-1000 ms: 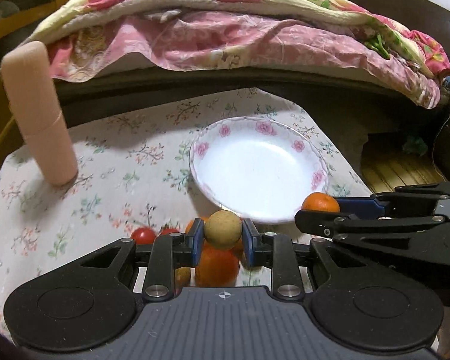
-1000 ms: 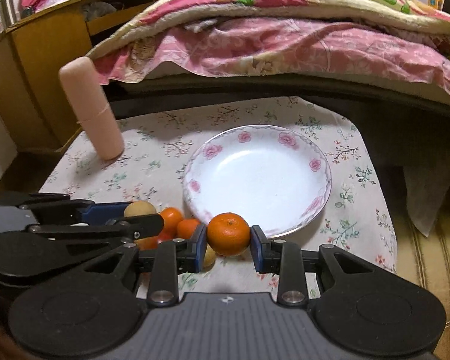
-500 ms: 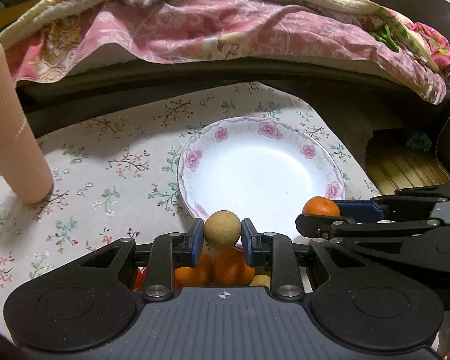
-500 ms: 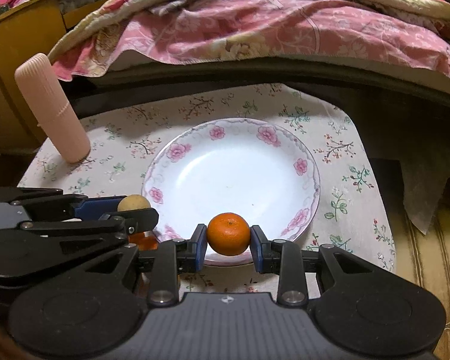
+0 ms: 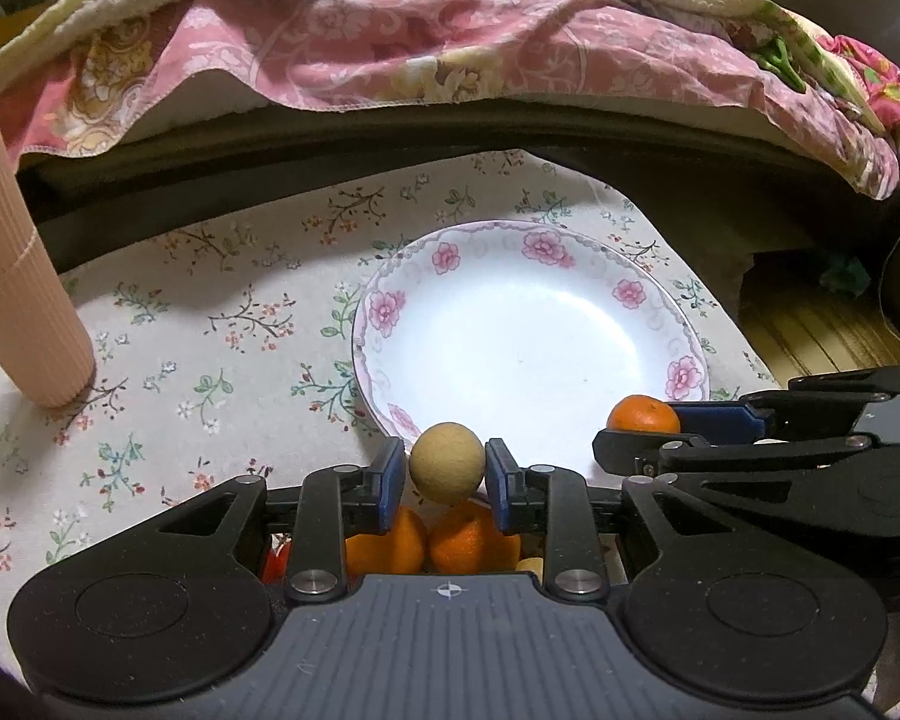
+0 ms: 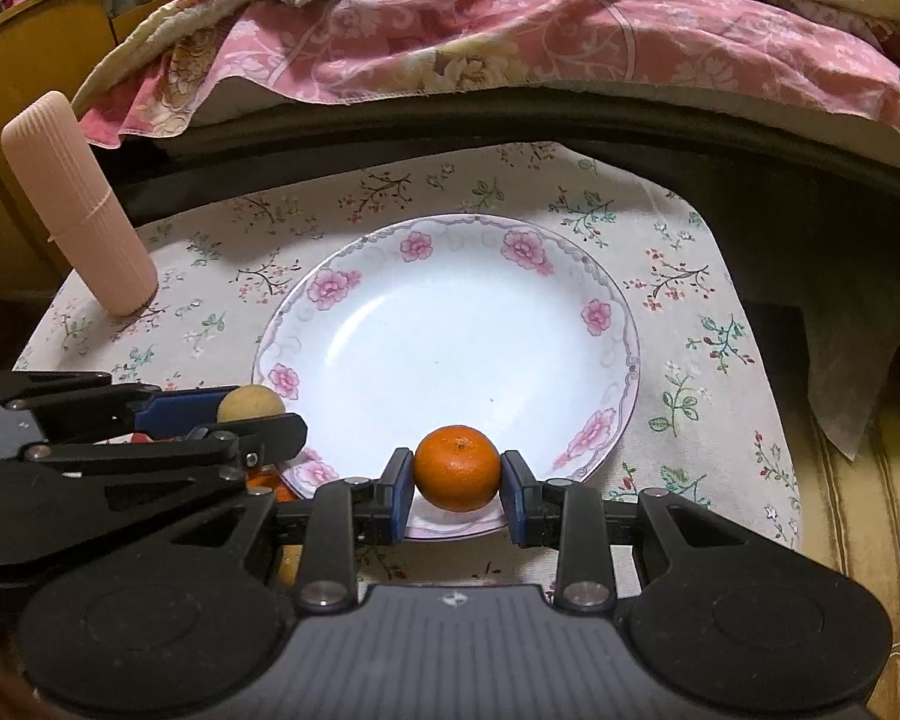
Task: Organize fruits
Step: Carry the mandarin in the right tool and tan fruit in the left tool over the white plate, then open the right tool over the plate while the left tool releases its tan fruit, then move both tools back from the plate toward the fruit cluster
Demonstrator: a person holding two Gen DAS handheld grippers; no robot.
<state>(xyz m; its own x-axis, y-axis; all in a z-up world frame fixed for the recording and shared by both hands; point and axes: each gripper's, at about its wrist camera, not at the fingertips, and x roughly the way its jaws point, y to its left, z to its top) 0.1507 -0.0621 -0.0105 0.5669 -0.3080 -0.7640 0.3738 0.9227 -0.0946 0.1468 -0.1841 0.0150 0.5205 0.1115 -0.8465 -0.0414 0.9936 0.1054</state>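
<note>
- Fruit clamped in both grippers at once, presumably to save a trip; left gripper [image 5: 447, 474] squeezing a tan round fruit [image 5: 447, 471] between its blue pads, closed only as far as the fruit allows; right gripper [image 6: 457, 480] doing the same with a small orange [image 6: 457, 468], pinched across its middle so it's not rolling out
- Hanging both over the near edge of the flowered plate [image 6: 594, 315]; orange sitting just above the near rim, tan fruit hovering at the plate's left-near edge, not quite over the well; plate itself holding nothing yet, so looking like the drop spot
- Keeping the two grippers side by side, close but apart, probably so neither bumps the other on release
- Leaving the rest of the pile where it is: two oranges [image 5: 432, 543] and a bit of something red [image 5: 273, 561] showing under the left gripper, on the floral tablecloth [image 5: 198, 324] just short of the plate; likely next in line
- Standing well off to the left, a pink ribbed bottle [image 6: 78, 204]; out of the way, not part of this
- Guessing the next bit needs pushing further in before opening; letting go this near the rim risks a roll-off
</note>
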